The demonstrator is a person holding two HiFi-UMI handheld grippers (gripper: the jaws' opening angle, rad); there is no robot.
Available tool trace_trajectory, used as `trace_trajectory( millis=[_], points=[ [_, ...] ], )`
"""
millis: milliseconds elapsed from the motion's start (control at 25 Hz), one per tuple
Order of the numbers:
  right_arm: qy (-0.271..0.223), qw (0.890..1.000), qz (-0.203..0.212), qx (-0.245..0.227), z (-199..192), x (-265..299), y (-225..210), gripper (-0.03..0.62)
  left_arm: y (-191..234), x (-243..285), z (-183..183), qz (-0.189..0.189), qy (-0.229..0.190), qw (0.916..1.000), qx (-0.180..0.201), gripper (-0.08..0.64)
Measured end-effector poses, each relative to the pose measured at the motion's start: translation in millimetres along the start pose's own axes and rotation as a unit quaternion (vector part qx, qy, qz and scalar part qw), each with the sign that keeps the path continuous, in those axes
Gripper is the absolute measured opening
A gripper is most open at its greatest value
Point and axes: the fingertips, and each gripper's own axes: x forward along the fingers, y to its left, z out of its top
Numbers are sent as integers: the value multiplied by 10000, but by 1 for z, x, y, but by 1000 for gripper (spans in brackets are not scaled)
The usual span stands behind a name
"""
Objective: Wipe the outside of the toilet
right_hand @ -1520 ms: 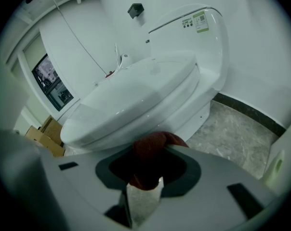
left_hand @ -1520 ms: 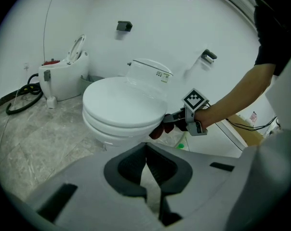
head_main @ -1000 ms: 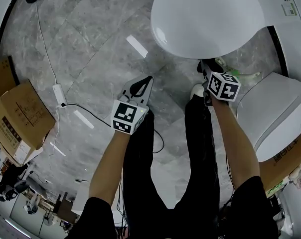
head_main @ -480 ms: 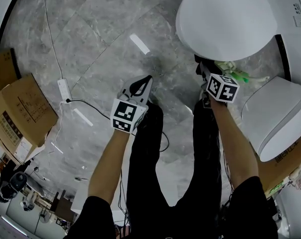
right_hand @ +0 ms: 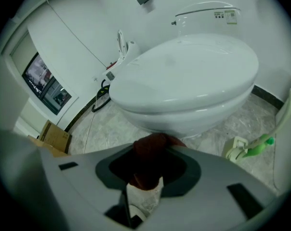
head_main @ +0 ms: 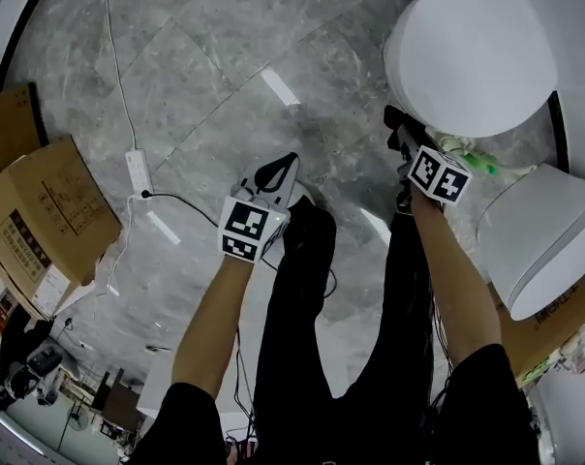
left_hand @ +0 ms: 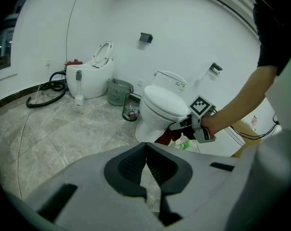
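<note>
The white toilet (head_main: 467,51) with its lid down stands at the top right; in the right gripper view its bowl (right_hand: 184,76) fills the frame just ahead. My right gripper (head_main: 397,124) is low beside the bowl's front, shut on a dark red cloth (right_hand: 150,162) that bulges out between the jaws. The left gripper view shows that gripper (left_hand: 182,125) and the cloth (left_hand: 165,136) at the foot of the toilet (left_hand: 162,105). My left gripper (head_main: 285,165) hangs over the floor to the left, well away from the toilet, jaws shut on nothing (left_hand: 146,152).
A green spray bottle (head_main: 467,153) lies on the floor right of the toilet. A second white fixture (head_main: 535,240) sits at the right. Cardboard boxes (head_main: 41,211), a power strip (head_main: 136,170) and cables lie at the left. Another toilet (left_hand: 90,73) and a basket (left_hand: 119,91) stand by the wall.
The toilet has slid to the right in the head view. My right gripper with the cloth stays by the bowl's front. The left gripper has barely moved.
</note>
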Motion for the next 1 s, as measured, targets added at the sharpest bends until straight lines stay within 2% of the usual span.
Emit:
trace_trajectory(
  millis=[200, 400, 640, 880, 1000],
  points=[
    [-55, 9989, -237, 392, 4, 9, 21, 121, 30, -23, 4, -23, -4, 10000, 36, 0],
    [-199, 9955, -485, 792, 12, 13, 34, 123, 52, -50, 18, -103, 10, 9993, 360, 0],
    [-329, 9915, -431, 1183, 20, 21, 56, 123, 86, -68, 24, 65, 42, 9997, 248, 0],
    [-221, 9909, -428, 1254, 32, 32, 68, 123, 103, -52, 65, -55, 70, 9995, 313, 0],
    [-199, 9894, -511, 1348, 38, 38, 75, 123, 116, -41, 93, -274, 123, 9986, 445, 0]
  ],
)
